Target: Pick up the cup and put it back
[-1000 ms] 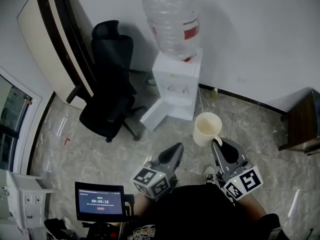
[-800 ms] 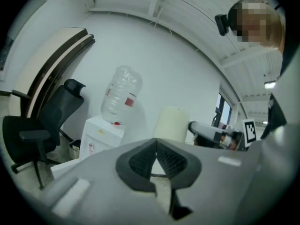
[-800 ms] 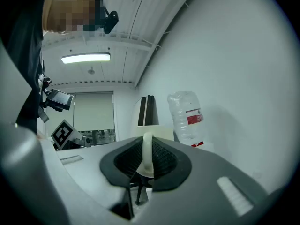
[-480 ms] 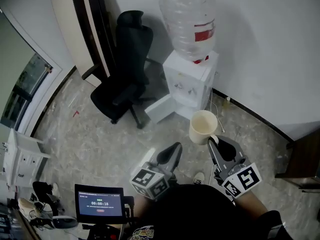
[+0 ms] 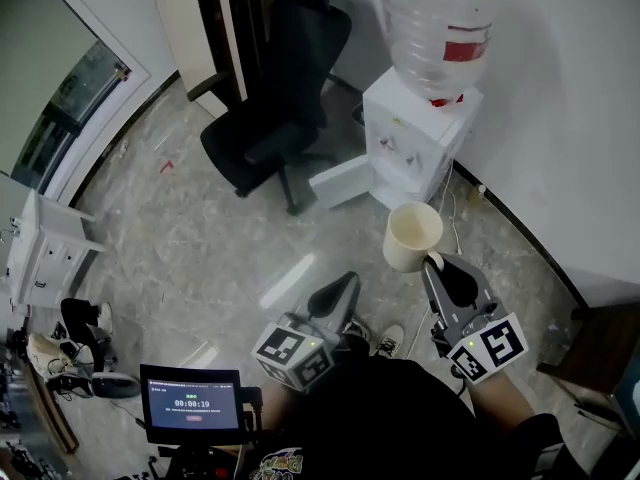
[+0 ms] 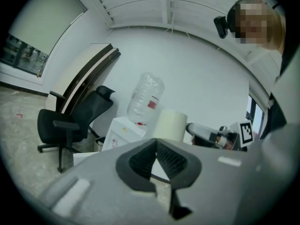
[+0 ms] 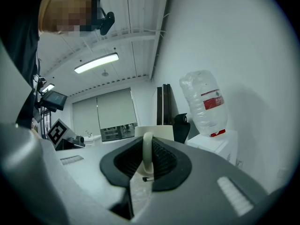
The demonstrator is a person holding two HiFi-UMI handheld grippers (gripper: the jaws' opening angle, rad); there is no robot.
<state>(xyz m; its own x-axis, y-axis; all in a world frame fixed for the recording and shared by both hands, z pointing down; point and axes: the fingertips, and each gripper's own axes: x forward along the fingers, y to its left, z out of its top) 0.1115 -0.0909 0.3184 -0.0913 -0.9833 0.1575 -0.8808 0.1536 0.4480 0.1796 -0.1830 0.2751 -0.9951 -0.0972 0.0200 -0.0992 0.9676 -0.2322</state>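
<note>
The white water dispenser [image 5: 410, 138] stands far right. Nearer, the cream ceramic cup [image 5: 412, 236] hangs upright in the air, its handle pinched between the right gripper's [image 5: 437, 265] nearly closed jaws. The left gripper [image 5: 340, 288] is closed and empty. The carry seems to be in hand; next the cup needs setting down level before release.

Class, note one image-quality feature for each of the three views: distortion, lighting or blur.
Head view: evenly lit, with straight edges bowed by the wide lens. Left gripper view: a round fisheye frame with black corners; the near jaws look soft and the cup is washed pale. Right gripper view: the same dark-cornered circle; the ceiling light glares bright.
</note>
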